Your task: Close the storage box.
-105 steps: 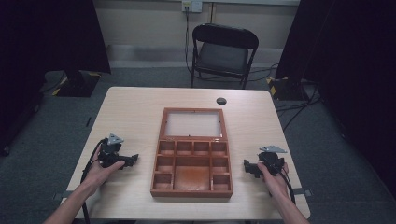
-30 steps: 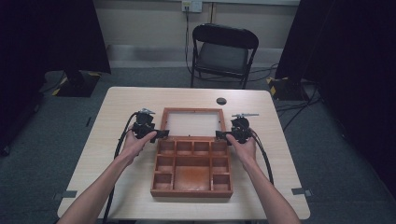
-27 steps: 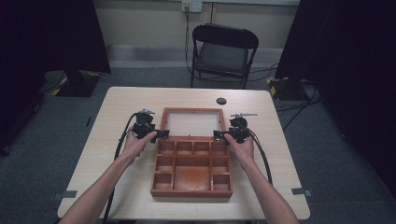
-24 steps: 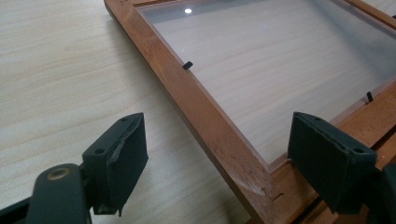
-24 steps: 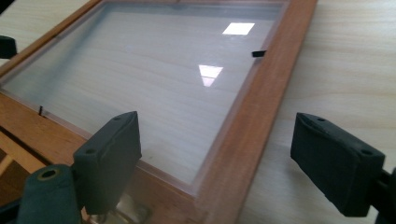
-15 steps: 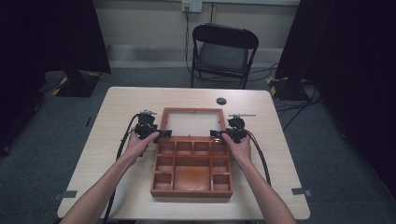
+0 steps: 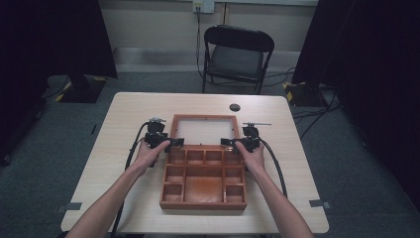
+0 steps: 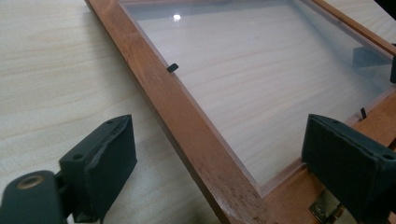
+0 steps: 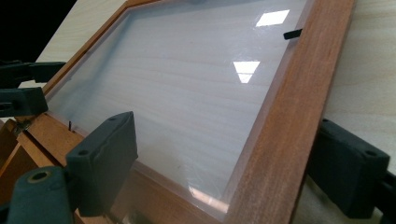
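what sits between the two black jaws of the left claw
In the left gripper view, the side rail of the wooden-framed clear lid of the compartment box runs between the left claw's jaws, which have just been opening and stand clear of it.

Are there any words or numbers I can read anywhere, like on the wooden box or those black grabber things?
None can be read.
Wooden box: plain wood, no writing.
Its clear lid: bare, with reflections of lights.
Left gripper and right gripper: black, no readable label.
Small round black thing on the table: too small to tell.
Wall socket: too small to tell.
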Tool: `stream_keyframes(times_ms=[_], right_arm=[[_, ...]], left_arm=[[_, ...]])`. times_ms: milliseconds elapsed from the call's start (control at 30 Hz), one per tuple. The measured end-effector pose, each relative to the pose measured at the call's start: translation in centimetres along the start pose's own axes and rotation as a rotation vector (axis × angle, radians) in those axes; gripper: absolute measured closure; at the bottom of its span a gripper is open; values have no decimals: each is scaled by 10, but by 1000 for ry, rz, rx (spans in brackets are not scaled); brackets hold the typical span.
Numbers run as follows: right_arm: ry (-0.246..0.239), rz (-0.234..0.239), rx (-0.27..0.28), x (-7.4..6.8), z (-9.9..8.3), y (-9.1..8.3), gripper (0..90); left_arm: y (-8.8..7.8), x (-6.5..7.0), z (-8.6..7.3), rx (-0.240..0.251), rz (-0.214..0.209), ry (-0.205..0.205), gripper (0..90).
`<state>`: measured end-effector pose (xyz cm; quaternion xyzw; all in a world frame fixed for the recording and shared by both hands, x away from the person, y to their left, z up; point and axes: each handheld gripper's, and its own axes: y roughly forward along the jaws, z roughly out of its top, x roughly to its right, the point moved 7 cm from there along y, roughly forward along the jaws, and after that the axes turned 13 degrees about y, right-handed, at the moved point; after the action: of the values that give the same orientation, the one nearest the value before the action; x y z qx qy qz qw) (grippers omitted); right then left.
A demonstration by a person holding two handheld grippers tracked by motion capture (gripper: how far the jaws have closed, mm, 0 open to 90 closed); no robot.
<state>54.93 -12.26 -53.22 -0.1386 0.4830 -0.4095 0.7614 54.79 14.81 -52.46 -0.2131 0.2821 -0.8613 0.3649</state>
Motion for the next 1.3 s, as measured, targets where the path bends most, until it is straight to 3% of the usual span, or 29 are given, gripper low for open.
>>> stream_keyframes(times_ms=[67,400,500,633,867,1100,1300], right_arm=[[-19,11,-10,-1,0,0,145],[-23,-1,-19,-2,0,-1,152],[-46,-6,4,-2,0,-3,151],[-63,-11,14,-3,1,-4,152],[-89,-23,29,-6,2,-6,152],[-148,-40,55,-9,5,-13,202],[-146,-32,72,-11,8,-20,262]], left_arm=[[1,0,0,-3,-8,-8,86],[4,3,0,9,-31,-29,86],[5,6,0,4,-44,-47,107],[5,6,1,7,-39,-37,111],[7,10,2,14,-85,-87,140],[3,13,7,17,-55,-35,152],[-1,15,10,37,-47,-2,179]])
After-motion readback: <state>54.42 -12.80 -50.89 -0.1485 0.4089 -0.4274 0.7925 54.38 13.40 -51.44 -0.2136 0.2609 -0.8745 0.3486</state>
